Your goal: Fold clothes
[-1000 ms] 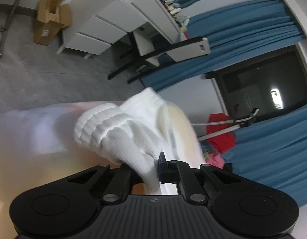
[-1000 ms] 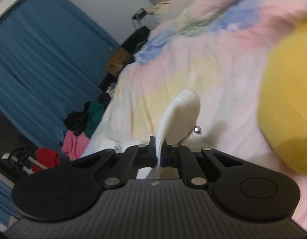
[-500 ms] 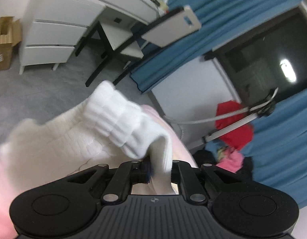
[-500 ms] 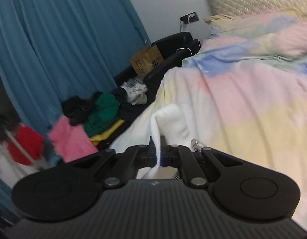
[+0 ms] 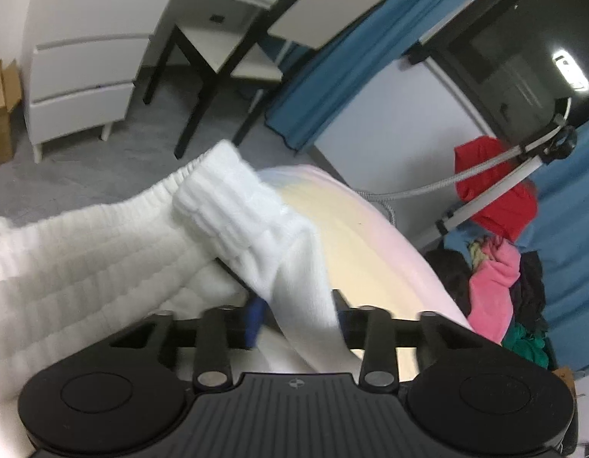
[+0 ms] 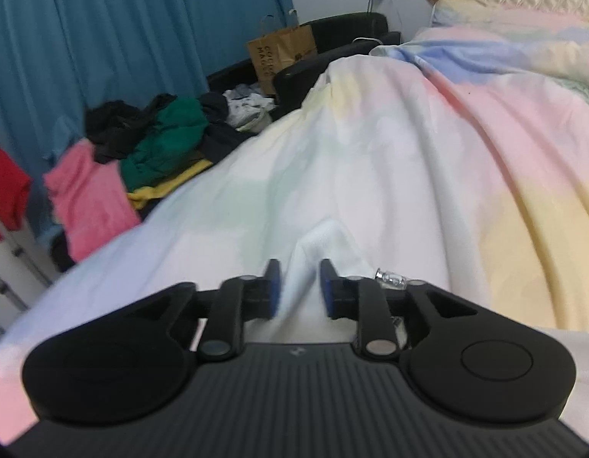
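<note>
- And there's the release: both my grippers were clamped tight on the white knit garment (image 5: 103,263) a second ago, and now both sets of jaws are opening.
- My left gripper (image 5: 298,316) spreads, the ribbed cuff (image 5: 233,206) still lying loose between its fingers, no pinch left.
- My right gripper (image 6: 296,286) parts too, a white fold (image 6: 325,244) sitting in the gap, untouched by the pads.
- The garment has come down from mid-air onto the pastel bedspread (image 6: 428,145), near its edge.
- I'd say this fold is laid; next comes a fresh grab.
</note>
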A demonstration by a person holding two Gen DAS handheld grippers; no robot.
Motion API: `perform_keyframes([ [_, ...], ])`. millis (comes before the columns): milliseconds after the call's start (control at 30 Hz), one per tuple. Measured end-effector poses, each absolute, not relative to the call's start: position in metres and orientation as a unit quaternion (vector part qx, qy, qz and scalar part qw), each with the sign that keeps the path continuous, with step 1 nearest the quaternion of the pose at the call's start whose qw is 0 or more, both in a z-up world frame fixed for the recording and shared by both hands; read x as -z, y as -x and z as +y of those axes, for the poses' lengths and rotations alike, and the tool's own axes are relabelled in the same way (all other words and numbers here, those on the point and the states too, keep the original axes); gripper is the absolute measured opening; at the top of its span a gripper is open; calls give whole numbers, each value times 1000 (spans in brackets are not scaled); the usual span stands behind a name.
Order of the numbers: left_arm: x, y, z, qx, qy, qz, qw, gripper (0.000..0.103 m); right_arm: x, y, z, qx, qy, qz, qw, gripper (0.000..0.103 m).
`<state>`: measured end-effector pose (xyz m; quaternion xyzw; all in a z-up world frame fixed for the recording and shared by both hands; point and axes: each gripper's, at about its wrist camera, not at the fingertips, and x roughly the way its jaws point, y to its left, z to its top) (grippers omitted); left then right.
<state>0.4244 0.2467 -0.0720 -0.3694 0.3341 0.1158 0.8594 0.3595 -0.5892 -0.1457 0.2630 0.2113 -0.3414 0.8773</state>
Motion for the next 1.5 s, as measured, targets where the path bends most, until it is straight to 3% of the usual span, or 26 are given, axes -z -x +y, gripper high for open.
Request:
perform_keyframes([
  [33,67,-406,245,-119,372,321,863,73,140,-347,-588,328,-274,202,881,45],
  [100,59,-371,241,-109,376,296,872,86,131,-318,-581,295,-282,185,894,60],
  [200,58,-321,224,-88,374,299,873,87,124,-276,-568,280,-307,172,893,64],
  [433,96,-214,223,-54,480,301,822,89,143,-170,-546,205,-465,168,845,65],
  [633,133,-208,244,-14,542,321,776,89,156,-146,-530,136,-494,235,826,68],
  [833,154,-238,253,-26,572,266,775,89,198,-173,-520,47,-557,294,775,68],
  [1000,156,-266,254,-49,529,234,814,74,208,-197,-527,84,-553,233,796,68],
  [1100,161,-278,261,-64,534,234,810,53,218,-207,-538,126,-567,184,793,64],
  [1200,157,-288,268,-57,538,239,806,24,220,-220,-549,174,-552,156,800,47],
  [1233,158,-289,272,-54,545,238,802,20,219,-224,-553,190,-545,149,803,41],
  [1267,160,-289,275,-51,552,236,798,16,219,-228,-557,207,-537,143,805,25],
  [1300,158,-289,275,-51,552,232,800,14,217,-229,-559,214,-534,140,806,18],
  [1500,124,-265,266,-41,515,215,828,11,204,-211,-564,219,-531,131,808,13],
])
